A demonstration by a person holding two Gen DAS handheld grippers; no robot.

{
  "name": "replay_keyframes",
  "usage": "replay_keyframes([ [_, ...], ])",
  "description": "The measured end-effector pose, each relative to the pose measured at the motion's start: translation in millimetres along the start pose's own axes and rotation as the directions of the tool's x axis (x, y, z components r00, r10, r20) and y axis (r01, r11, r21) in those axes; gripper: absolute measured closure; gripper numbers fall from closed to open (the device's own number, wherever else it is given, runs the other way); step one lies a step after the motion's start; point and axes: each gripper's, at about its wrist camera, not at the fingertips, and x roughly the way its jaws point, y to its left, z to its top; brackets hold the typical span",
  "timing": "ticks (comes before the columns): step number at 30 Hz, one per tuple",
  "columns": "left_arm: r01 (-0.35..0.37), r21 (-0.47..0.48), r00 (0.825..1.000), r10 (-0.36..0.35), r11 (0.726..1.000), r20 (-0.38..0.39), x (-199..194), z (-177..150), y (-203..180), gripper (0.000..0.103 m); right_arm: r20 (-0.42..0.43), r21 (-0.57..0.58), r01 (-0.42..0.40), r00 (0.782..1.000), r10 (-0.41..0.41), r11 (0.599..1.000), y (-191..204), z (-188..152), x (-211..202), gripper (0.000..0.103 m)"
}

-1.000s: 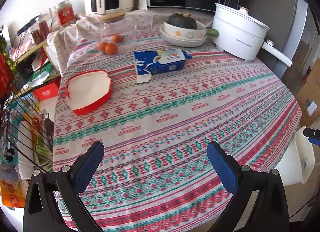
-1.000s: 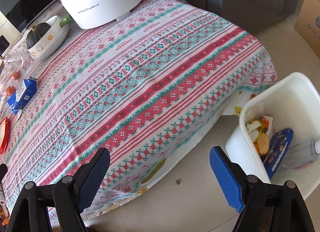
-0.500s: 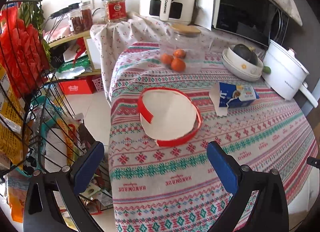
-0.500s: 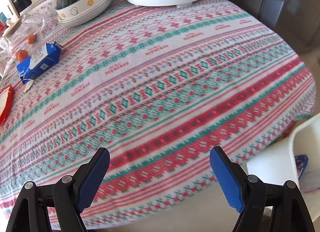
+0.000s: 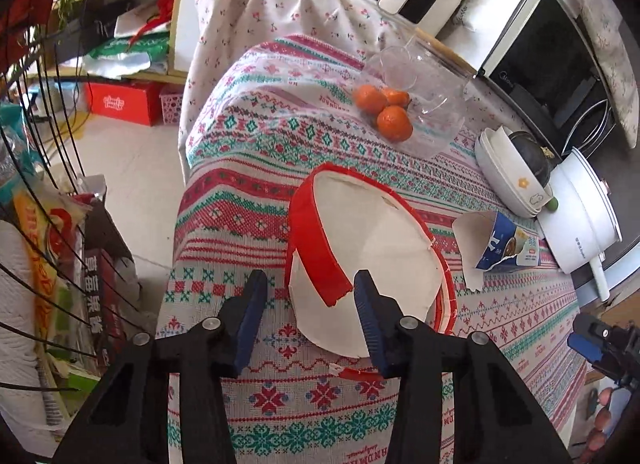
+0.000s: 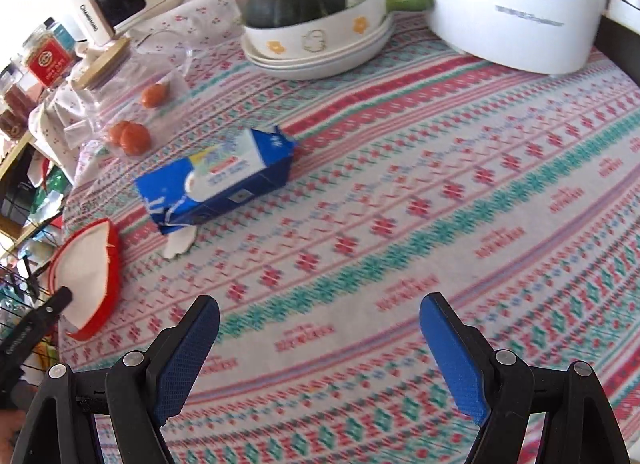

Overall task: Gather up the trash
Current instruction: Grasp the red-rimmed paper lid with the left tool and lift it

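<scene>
Now | left tongs (image 5: 308, 304) closing around torn red paper bowl (image 5: 360, 248), seemingly untouched | right tongs (image 6: 320, 340) spread, empty.

We are seeing open tablecloth (image 6: 400, 224) lying clear ahead, blue carton (image 6: 216, 180) blocking left, stacked bowls (image 6: 320, 44) and white pot (image 6: 508, 4) crowding the far edge.

Tablecloth (image 6: 460, 204) pattern was motion-blurred in the right wrist view. White pot (image 6: 512, 8) was cut off by the top edge. Carton (image 6: 216, 180) print was unreadable.
</scene>
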Motion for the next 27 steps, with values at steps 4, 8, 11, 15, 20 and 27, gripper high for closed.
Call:
replay_keyframes([
  [4,0.058,0.014,0.998,-0.057,0.998,-0.005,6.0,-5.4,-2.0,0.088,-0.016,0.05,-0.06,0.998,0.061,0.997,24.0,14.6,29.5,0.017],
  [8,0.073,0.05,0.997,-0.074,0.996,0.023,4.3,-7.9,-5.1,0.092,-0.006,0.138,-0.084,0.996,0.086,0.987,35.7,31.4,52.3,0.016],
  [11,0.081,0.064,0.996,-0.084,0.995,0.043,0.0,-8.8,-4.8,0.094,0.001,0.219,-0.106,0.994,0.108,0.97,37.7,43.3,65.6,0.015],
  [15,0.091,0.065,0.995,-0.094,0.994,0.043,-0.9,-10.4,-2.3,0.095,0.018,0.34,-0.112,0.993,0.113,0.934,32.1,58.5,85.4,0.013],
  [20,0.11,0.048,0.993,-0.112,0.993,0.035,0.8,-11.2,2.7,0.095,0.03,0.433,-0.105,0.994,0.102,0.895,22.1,65.3,106.2,0.01],
  [27,0.091,0.083,0.996,-0.092,0.992,0.016,-3.9,-21.4,-5.6,0.095,0.005,0.341,-0.06,0.998,0.062,0.938,24.3,50.9,97.5,0.035],
])
